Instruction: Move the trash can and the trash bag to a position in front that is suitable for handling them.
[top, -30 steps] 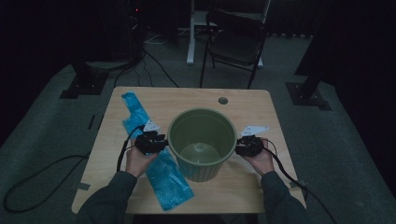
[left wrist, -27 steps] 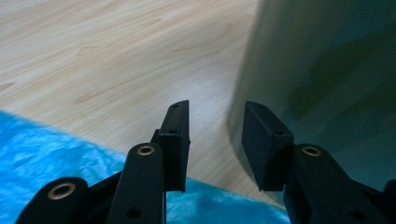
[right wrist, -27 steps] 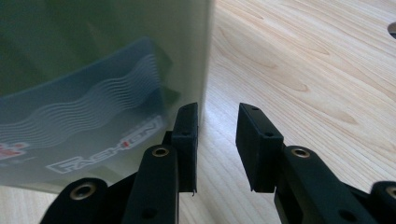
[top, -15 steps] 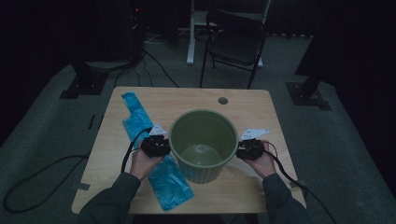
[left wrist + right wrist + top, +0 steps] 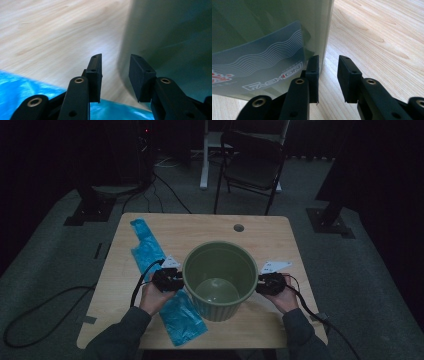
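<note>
Both grippers (image 5: 176, 281) (image 5: 261, 283) sit with jaws parted, gripping nothing, beside the green bin (image 5: 220, 279), so any nudge could tip it.

Black chair (image 5: 252, 165) beyond the wooden table (image 5: 210, 227)
</note>
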{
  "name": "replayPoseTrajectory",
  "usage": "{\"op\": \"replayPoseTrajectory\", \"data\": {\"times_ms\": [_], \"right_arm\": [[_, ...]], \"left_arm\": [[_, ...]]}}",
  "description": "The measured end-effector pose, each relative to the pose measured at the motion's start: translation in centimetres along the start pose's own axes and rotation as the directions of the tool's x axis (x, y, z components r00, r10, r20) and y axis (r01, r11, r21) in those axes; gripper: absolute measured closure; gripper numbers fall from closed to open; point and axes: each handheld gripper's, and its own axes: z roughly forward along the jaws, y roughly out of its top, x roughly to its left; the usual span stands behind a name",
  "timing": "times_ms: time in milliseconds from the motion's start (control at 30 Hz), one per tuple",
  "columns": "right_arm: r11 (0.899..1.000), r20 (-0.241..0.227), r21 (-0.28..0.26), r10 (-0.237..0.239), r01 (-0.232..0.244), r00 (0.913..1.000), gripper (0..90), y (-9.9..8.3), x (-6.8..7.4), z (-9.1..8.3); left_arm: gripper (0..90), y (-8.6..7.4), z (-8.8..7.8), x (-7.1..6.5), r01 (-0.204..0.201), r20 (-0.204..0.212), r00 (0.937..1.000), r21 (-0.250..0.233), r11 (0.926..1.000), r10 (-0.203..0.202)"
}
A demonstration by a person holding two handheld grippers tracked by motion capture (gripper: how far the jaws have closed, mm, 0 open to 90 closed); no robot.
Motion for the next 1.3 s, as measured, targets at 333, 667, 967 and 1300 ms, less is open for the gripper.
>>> {"op": "replayPoseTrajectory", "data": {"times_ms": [333, 667, 967, 1300], "right_arm": [[1.0, 0.011, 0.0, 0.01, -0.01, 0.9999, 66.8, -0.4, -0.3, 0.1], [1.0, 0.009, 0.003, 0.005, -0.005, 0.9999, 66.4, -0.4, -0.3, 0.1], [1.0, 0.008, 0.002, 0.004, -0.004, 1.0, 66.4, -0.5, -0.4, 0.1], [1.0, 0.007, 0.005, 0.001, -0.001, 1.0, 66.3, -0.5, -0.3, 0.1]], "left_arm": [[59.7, -2.2, -1.6, 5.7, 0.152, -0.241, 0.959, -0.011, 0.9883, -0.15], [59.3, -3.6, -2.1, 9.5, 0.282, -0.355, 0.8927, -0.039, 0.9585, -0.278], [57.7, -4.3, -1.8, 10.6, 0.355, -0.415, 0.848, -0.017, 0.9345, -0.33], [57.7, -4.8, -0.8, 11.3, 0.404, -0.43, 0.83, 0.023, 0.9146, -0.356]]}}
